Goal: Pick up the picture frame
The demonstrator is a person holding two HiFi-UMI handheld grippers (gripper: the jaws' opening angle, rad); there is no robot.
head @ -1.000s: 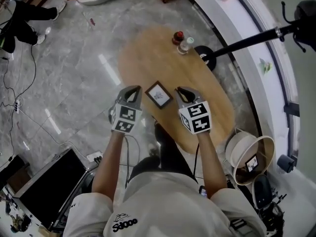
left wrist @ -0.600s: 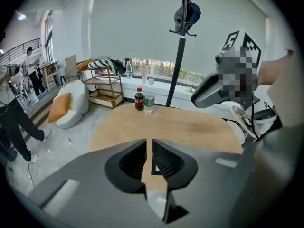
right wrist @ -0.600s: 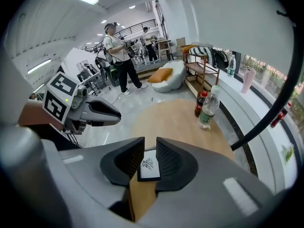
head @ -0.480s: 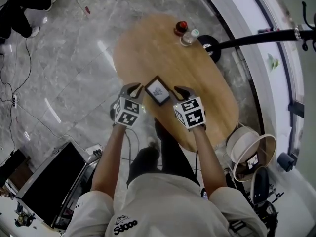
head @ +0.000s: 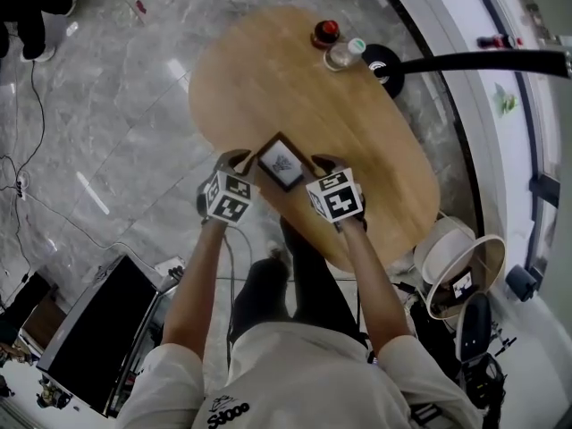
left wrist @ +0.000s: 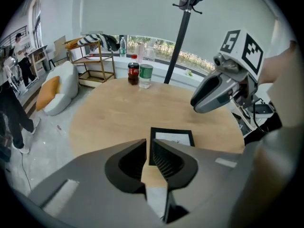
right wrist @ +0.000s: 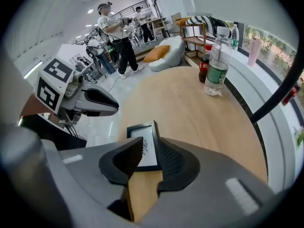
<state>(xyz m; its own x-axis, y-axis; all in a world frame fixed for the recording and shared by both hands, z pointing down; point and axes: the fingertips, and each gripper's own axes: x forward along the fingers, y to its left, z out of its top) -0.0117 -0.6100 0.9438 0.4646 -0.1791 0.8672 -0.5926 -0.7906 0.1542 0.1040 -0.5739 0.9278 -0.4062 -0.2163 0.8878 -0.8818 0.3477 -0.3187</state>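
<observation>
looking steeply down on a small black picture frame (head: 281, 161), flat on an oval wooden worktop (head: 268, 70), close to its near edge and turned corner-on like a diamond. just left of the frame, the left gripper (head: 236, 160); just right of the frame, the right gripper (head: 327, 164); both angled down toward it, about equally near, neither seeming to touch it. in the left gripper view, jaws only a narrow slit apart, having just been opening, nothing pressed between them, the frame's nearest edge just beyond the tips and a little to their right. in the right gripper view, jaws wider apart, likewise just opening, holding nothing, one side rail of the frame lined up with the gap just past the tips. frame nearly square, so no sure long axis to name. probably a two-sided pinch to come, one gripper on each opposite rail, each needing a short move inward toward the frame before closing. far beyond the frame, at the worktop's opposite end, a red-capped dark bottle (head: 325, 33) and a clear water bottle (head: 344, 54), side by side, well apart from the frame.
</observation>
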